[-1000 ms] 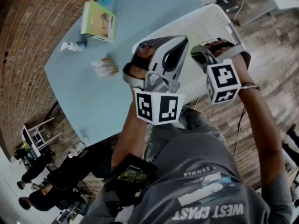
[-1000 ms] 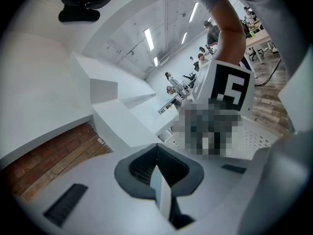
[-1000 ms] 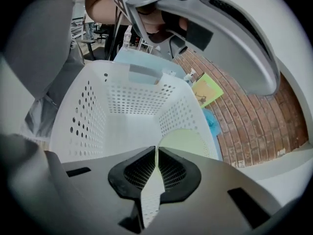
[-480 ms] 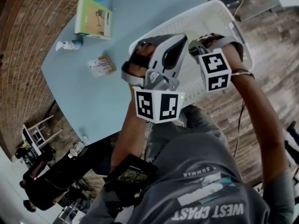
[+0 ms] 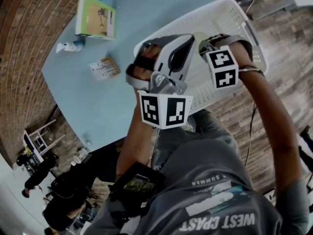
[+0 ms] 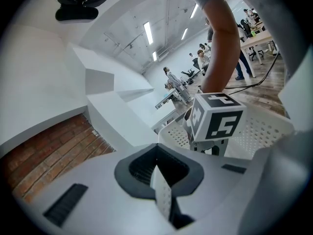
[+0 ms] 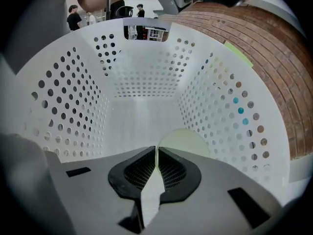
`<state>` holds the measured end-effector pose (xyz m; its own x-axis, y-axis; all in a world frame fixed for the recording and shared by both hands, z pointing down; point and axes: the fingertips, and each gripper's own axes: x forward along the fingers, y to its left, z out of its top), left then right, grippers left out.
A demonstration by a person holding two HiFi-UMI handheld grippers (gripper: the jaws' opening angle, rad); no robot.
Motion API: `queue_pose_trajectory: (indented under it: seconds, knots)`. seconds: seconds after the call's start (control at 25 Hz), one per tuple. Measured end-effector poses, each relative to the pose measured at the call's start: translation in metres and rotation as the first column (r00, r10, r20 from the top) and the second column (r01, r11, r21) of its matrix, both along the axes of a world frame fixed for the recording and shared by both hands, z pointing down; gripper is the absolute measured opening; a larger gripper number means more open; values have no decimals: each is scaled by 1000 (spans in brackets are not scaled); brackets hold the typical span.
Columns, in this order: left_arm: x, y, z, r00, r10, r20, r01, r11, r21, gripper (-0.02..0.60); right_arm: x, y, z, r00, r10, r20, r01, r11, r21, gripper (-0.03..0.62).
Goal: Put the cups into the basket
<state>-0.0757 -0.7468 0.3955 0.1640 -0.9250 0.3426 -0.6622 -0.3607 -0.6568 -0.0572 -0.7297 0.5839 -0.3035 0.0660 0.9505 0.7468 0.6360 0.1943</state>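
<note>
Two hand-held tools are pictured at a white perforated basket (image 5: 230, 18): the right gripper (image 7: 156, 151) is clamped on a pale green cup (image 7: 188, 141) inside the basket, while the left gripper (image 6: 156, 165) is shown with jaws together above the rim.

Open room inside basket (image 7: 73, 97), walls around

From the head I look steeply down; each gripper view peers close past its own fingers (image 7: 98, 195), and all three share the basket (image 5: 230, 13).
</note>
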Motion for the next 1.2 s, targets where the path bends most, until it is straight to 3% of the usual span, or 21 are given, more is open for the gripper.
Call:
queue_pose_trajectory:
  seconds: [0.44, 0.64, 0.84, 0.96, 1.08, 1.2]
  knots:
    - [5, 6, -3, 1000, 0, 4, 0, 1000, 6, 2, 12, 10, 13, 998, 35, -47, -38, 998, -59, 31]
    - [8, 13, -13, 1000, 4, -6, -4, 1000, 25, 2, 15, 8, 5, 998, 61, -32, -63, 997, -39, 32]
    - [7, 26, -29, 1000, -1, -29, 3, 998, 60, 2, 11, 7, -29, 990, 116, 81, -116, 993, -7, 32]
    - [5, 35, -37, 999, -1, -36, 4, 997, 81, 2, 2, 1, -61, 965, 170, 200, -179, 983, 26, 32]
    - [2, 47, -47, 999, 1, -49, 5, 995, 102, 2, -8, -3, -96, 921, 212, 326, -243, 968, 57, 32]
    - [0, 64, -58, 997, 2, -78, 7, 992, 125, 2, -16, 8, -136, 839, 277, 468, -315, 949, 4, 32]
